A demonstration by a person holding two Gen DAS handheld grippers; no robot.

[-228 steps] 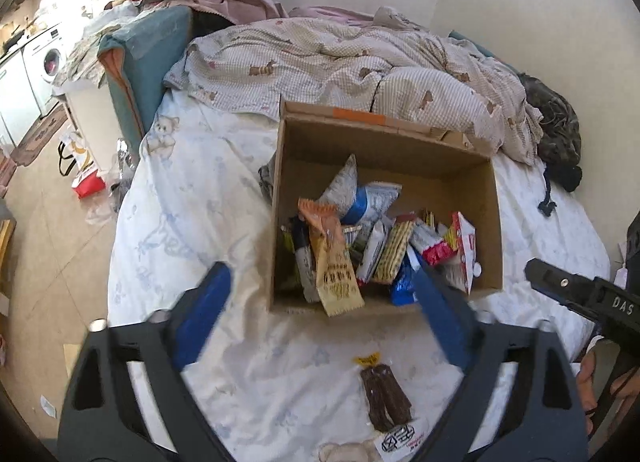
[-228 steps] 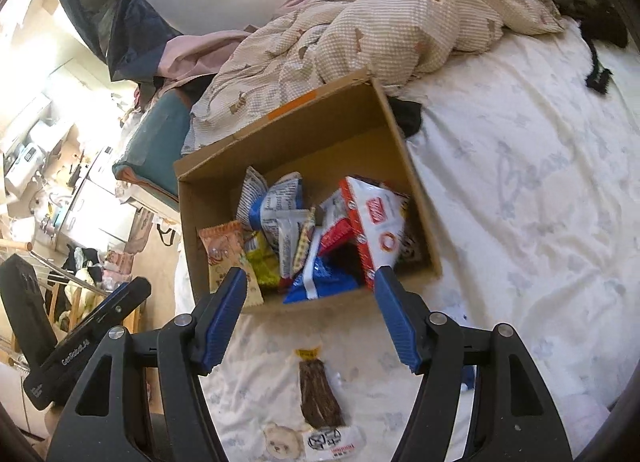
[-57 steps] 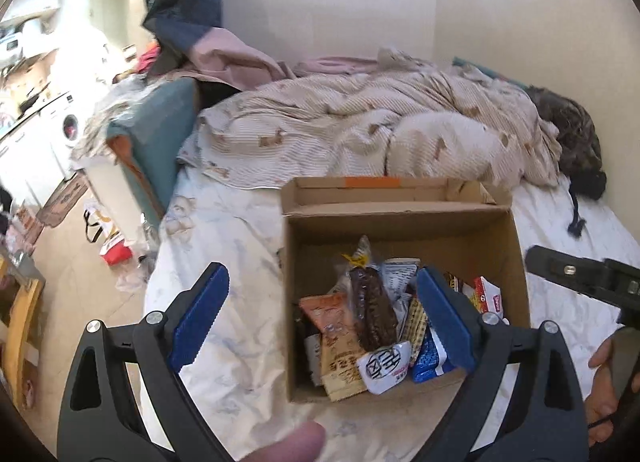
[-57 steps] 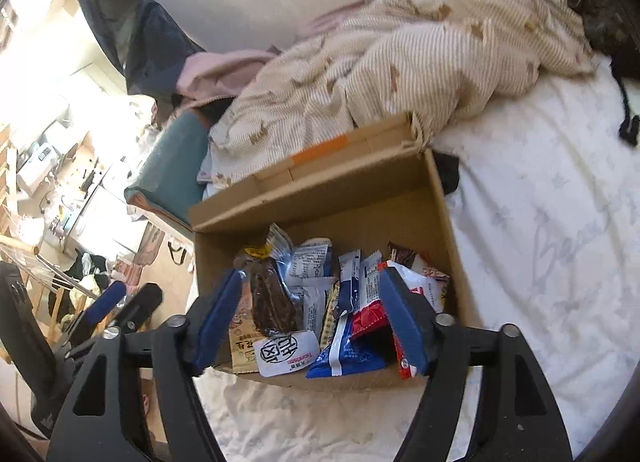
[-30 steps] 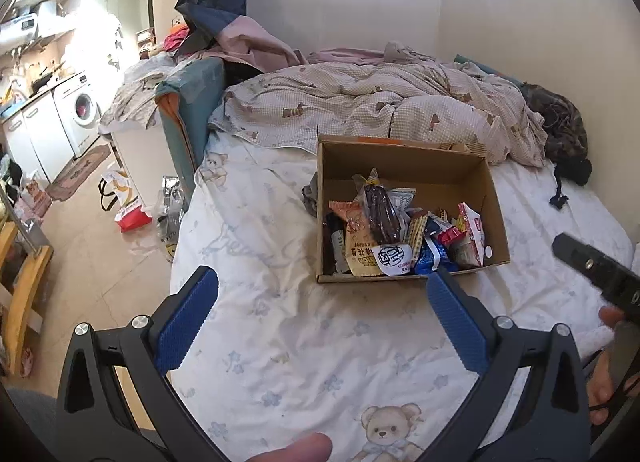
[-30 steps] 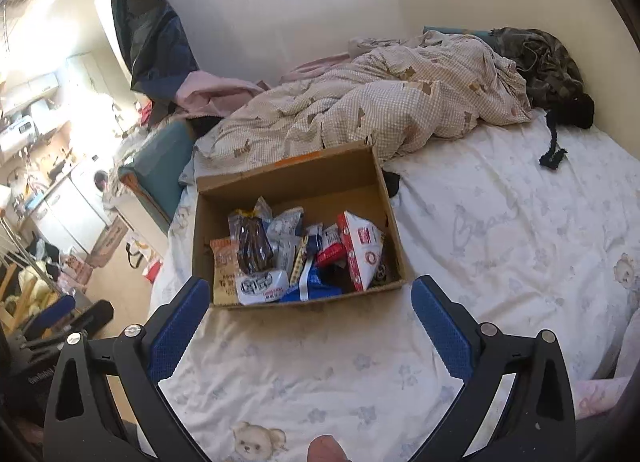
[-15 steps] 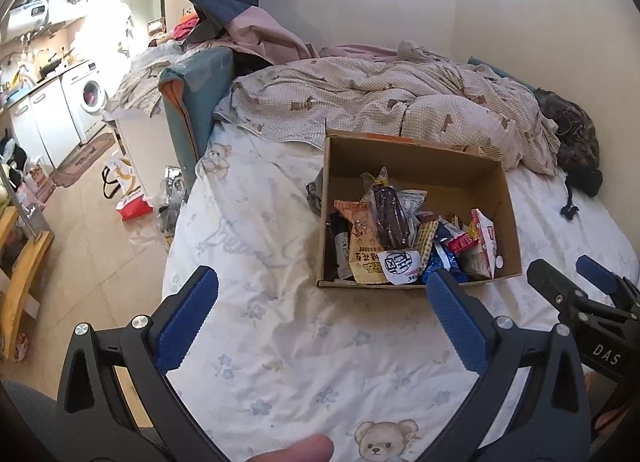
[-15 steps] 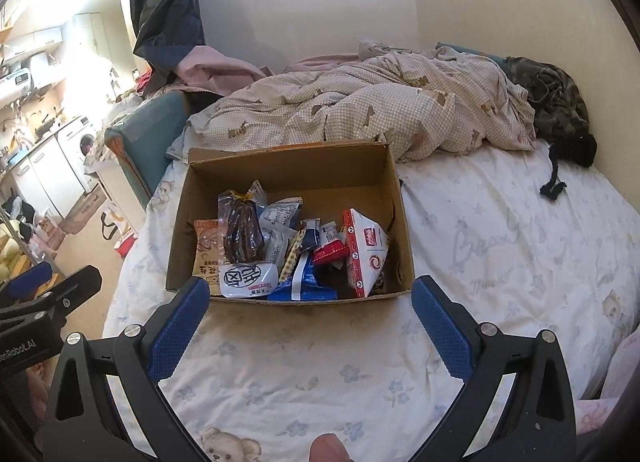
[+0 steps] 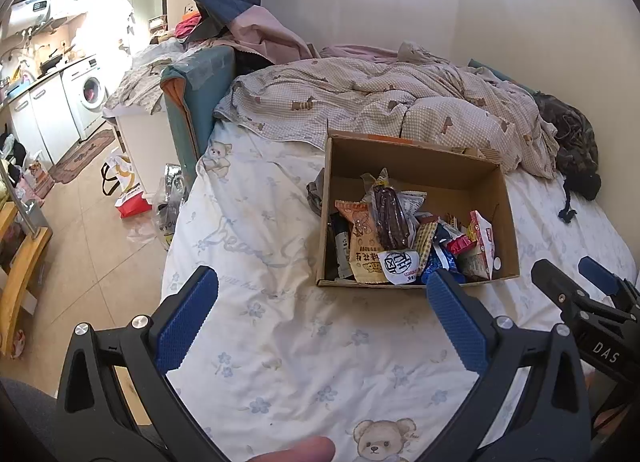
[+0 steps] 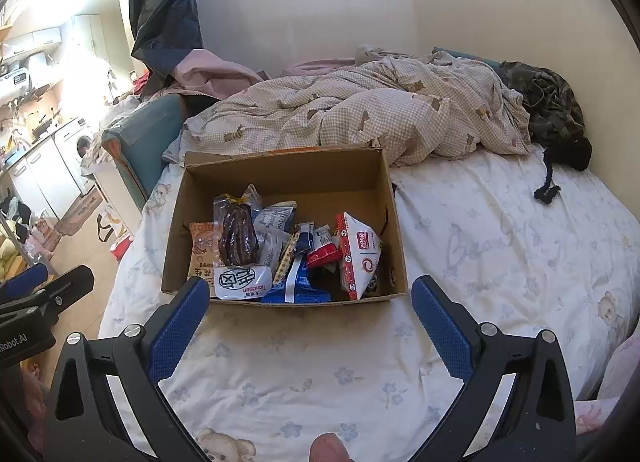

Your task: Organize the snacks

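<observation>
Floral bedsheet (image 10: 500, 246) carries a box (image 10: 280, 170) full of snacks (image 10: 288, 254). Left gripper (image 9: 320, 318) and right gripper (image 10: 310, 314) hover at its 6 o'clock, fingers spread, empty.

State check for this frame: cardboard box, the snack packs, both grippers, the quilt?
cardboard box: open-topped, on the bed sheet.
dark sausage pack: sealed, lying on top of the pile in the box.
red-and-white pack: leaning upright inside the box.
left gripper: open, empty.
right gripper: open, empty.
checked quilt: rumpled behind the box.
</observation>
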